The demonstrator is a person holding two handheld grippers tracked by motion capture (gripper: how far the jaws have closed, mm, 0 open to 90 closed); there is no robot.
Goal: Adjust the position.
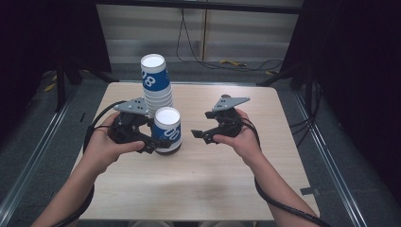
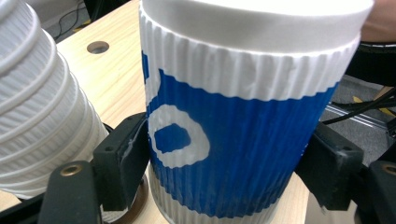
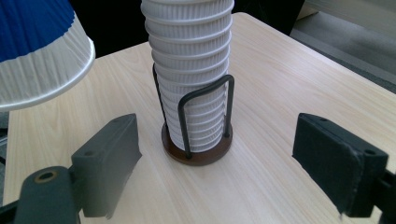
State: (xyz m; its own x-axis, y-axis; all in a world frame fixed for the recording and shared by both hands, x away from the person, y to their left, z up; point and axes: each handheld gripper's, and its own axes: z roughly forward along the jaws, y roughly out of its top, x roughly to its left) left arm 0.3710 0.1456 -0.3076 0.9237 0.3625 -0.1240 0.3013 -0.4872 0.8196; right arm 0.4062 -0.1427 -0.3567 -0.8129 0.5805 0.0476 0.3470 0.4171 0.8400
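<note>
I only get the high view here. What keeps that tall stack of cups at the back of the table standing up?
Observer: The right gripper view shows the cup stack sitting in a black wire holder on a round brown base.
Operator: And the single cup on the left, is it really being squeezed?
Observer: Yes. In the left gripper view, both black pads of the left gripper press on the ribbed blue side of the paper cup.
Operator: Is the other gripper holding something?
Observer: No. The right gripper has its jaws wide apart, gripping nothing, over the table and facing the holder.
</note>
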